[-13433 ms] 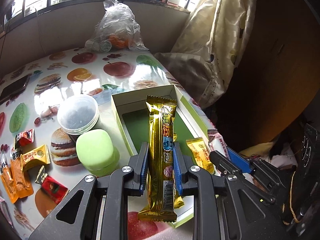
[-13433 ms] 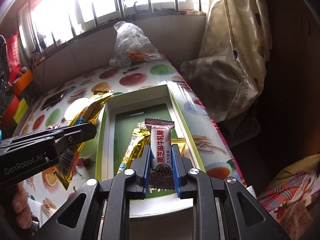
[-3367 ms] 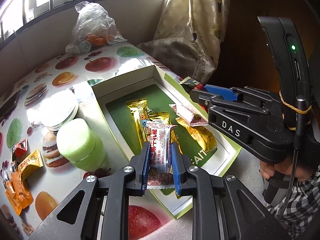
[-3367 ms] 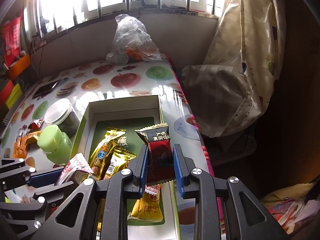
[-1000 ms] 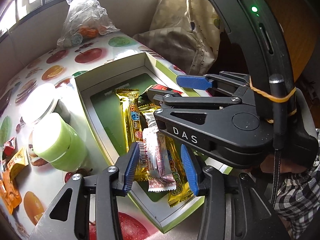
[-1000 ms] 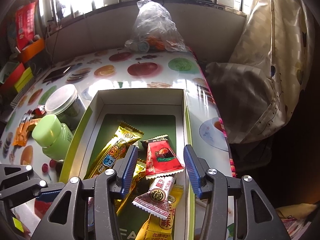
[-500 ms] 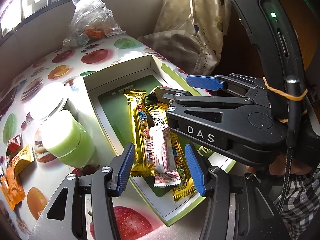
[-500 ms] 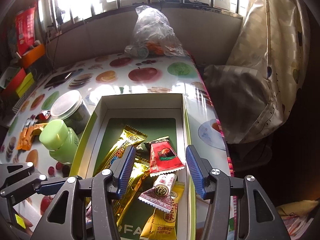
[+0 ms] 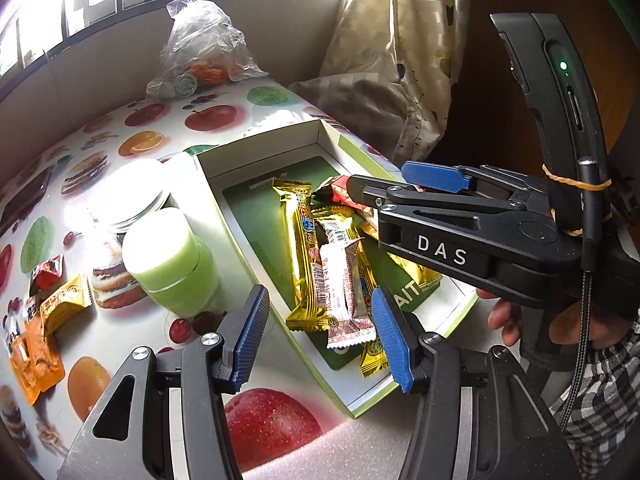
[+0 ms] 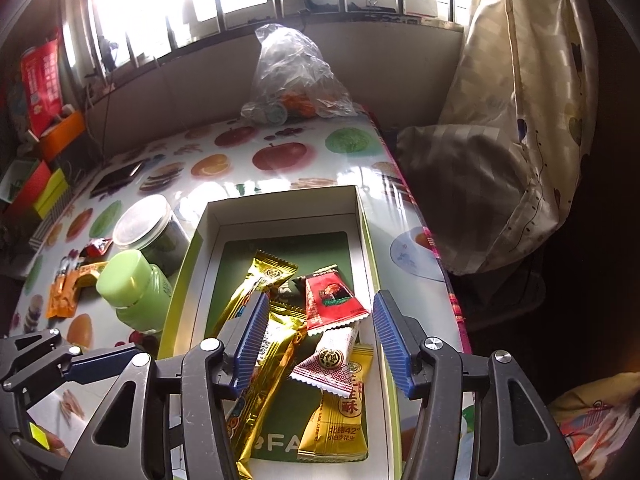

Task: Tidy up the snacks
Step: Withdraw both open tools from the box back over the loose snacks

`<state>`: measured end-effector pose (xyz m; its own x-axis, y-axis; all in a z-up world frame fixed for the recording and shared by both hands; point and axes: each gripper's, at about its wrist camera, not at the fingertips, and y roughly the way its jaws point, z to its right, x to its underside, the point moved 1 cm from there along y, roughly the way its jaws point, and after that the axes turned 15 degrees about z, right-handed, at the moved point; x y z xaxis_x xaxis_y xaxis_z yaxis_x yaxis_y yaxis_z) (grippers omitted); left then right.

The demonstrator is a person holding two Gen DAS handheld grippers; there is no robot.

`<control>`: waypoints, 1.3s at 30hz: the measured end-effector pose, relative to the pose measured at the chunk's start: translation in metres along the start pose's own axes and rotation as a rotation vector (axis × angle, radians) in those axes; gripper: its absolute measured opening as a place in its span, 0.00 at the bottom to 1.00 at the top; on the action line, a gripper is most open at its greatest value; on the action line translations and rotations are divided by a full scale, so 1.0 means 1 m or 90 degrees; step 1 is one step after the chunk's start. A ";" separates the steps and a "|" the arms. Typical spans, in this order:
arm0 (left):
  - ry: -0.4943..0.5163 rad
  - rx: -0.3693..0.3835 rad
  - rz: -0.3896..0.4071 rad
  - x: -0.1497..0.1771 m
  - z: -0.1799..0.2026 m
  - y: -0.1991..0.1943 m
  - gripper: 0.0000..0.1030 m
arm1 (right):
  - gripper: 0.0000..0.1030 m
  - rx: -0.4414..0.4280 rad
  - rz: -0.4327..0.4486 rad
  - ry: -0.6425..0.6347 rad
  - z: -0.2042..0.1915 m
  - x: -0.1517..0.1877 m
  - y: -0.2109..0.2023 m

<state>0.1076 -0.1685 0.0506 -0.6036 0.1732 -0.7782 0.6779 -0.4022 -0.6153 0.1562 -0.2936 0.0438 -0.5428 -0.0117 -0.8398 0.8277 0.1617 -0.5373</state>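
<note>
The white-and-red snack bar [image 9: 344,292] is lying in the open box [image 9: 264,256], its long axis running toward the window; the left gripper [image 9: 316,336] is hanging released above it; the right gripper [image 10: 316,336], empty, is spreading wider.

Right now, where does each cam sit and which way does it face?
Left wrist: on the left tongs, angled down at the box; shows the right tongs and a hand.
Right wrist: on the right tongs, opening, nothing between them, angled down into the box; left tongs at lower left.
Shared: box, green jar, bag.
</note>
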 end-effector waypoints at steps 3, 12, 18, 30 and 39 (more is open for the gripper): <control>0.000 -0.004 0.009 0.000 -0.002 -0.007 0.53 | 0.53 0.000 0.005 0.003 -0.001 0.000 -0.005; -0.011 -0.020 0.025 0.001 -0.013 -0.024 0.53 | 0.53 0.013 0.011 0.002 -0.006 -0.002 -0.016; -0.013 -0.032 0.043 -0.001 -0.021 -0.040 0.53 | 0.53 0.017 0.020 0.009 -0.009 -0.003 -0.026; -0.034 -0.082 0.061 0.003 -0.050 -0.065 0.53 | 0.53 0.012 0.046 0.009 -0.030 -0.010 -0.050; -0.067 -0.125 0.077 0.009 -0.081 -0.084 0.53 | 0.53 -0.031 0.050 -0.009 -0.069 -0.007 -0.063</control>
<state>0.0794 -0.0602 0.0846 -0.5466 0.0349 -0.8367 0.8102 -0.2308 -0.5389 0.0987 -0.2359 0.0890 -0.4736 -0.0105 -0.8807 0.8600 0.2101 -0.4650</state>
